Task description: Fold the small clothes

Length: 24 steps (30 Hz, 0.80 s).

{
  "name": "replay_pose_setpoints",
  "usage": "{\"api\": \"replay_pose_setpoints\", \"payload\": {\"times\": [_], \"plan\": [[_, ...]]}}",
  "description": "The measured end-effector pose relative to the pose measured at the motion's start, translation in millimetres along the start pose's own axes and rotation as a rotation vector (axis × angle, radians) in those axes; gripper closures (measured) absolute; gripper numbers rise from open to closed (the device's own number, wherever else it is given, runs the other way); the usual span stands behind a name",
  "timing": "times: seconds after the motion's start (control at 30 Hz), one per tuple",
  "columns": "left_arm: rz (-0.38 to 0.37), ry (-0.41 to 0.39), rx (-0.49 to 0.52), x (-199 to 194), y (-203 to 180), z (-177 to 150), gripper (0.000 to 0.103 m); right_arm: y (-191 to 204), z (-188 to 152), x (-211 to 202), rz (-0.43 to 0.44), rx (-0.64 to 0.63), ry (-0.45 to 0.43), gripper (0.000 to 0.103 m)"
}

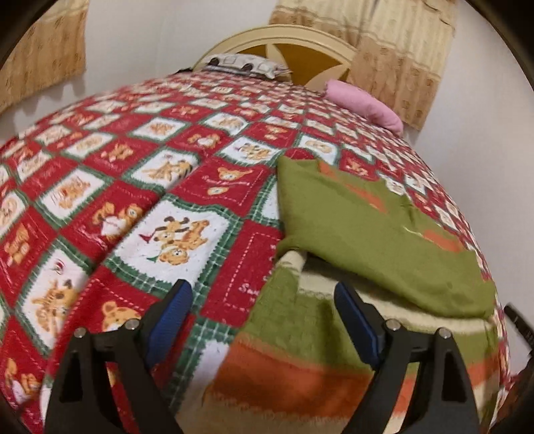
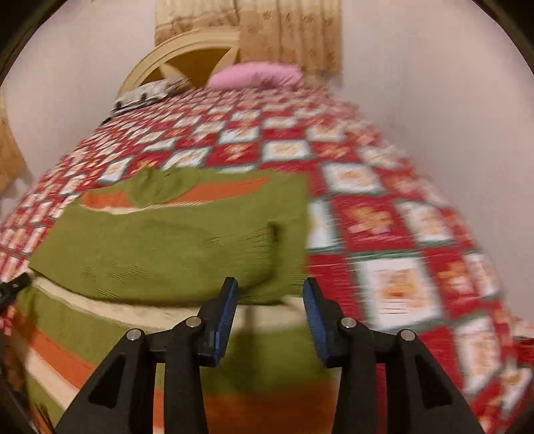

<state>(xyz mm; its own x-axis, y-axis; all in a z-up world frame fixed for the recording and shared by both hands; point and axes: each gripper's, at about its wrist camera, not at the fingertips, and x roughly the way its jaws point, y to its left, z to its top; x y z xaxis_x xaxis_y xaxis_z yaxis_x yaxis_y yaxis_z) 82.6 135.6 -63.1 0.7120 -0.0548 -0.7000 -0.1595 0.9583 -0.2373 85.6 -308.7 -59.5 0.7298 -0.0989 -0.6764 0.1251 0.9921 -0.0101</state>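
A small knitted garment [image 1: 360,220], green with orange and cream stripes, lies on the bed with its upper green part folded down over the striped part. In the left wrist view my left gripper [image 1: 263,297] hovers open over the garment's left edge, nothing between its blue pads. The same garment [image 2: 167,247] fills the left half of the blurred right wrist view. There my right gripper [image 2: 270,293] stands open over the garment's right front corner, and nothing is pinched between its blue pads.
The bed is covered by a red, white and green quilt [image 1: 140,200] with cartoon animals. A pink pillow [image 1: 363,100] and a patterned pillow [image 1: 243,65] lie at the cream headboard [image 1: 293,36]. Pale walls and beige curtains [image 2: 287,30] stand behind.
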Motion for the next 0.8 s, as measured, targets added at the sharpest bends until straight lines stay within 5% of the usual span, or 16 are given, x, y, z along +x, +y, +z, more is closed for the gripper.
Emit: {"api": "replay_pose_setpoints", "payload": {"times": [0.17, 0.23, 0.3, 0.43, 0.6, 0.8], "plan": [[0.029, -0.087, 0.096, -12.1, -23.4, 17.8, 0.012, 7.8, 15.6, -5.5, 0.088, 0.048, -0.028, 0.062], [0.063, -0.090, 0.124, -4.1, -31.2, 24.9, 0.007, 28.9, 19.5, 7.4, 0.095, -0.007, -0.011, 0.074], [0.129, -0.086, 0.150, 10.5, -36.5, 28.0, 0.007, 40.8, 18.9, 23.3, 0.102, -0.027, 0.021, 0.075], [0.245, 0.049, 0.196, 52.7, -32.3, 23.6, 0.007, 48.5, 7.0, 72.4, 0.085, 0.000, 0.164, 0.075], [0.155, 0.074, 0.103, 47.7, -4.9, 28.3, 0.003, 44.1, 9.2, 70.7, 0.103, -0.003, 0.154, 0.074], [0.045, -0.047, 0.260, -19.8, 10.3, 7.6, 0.004, 12.6, -0.7, -16.9, 0.154, 0.036, 0.016, 0.068]]}}
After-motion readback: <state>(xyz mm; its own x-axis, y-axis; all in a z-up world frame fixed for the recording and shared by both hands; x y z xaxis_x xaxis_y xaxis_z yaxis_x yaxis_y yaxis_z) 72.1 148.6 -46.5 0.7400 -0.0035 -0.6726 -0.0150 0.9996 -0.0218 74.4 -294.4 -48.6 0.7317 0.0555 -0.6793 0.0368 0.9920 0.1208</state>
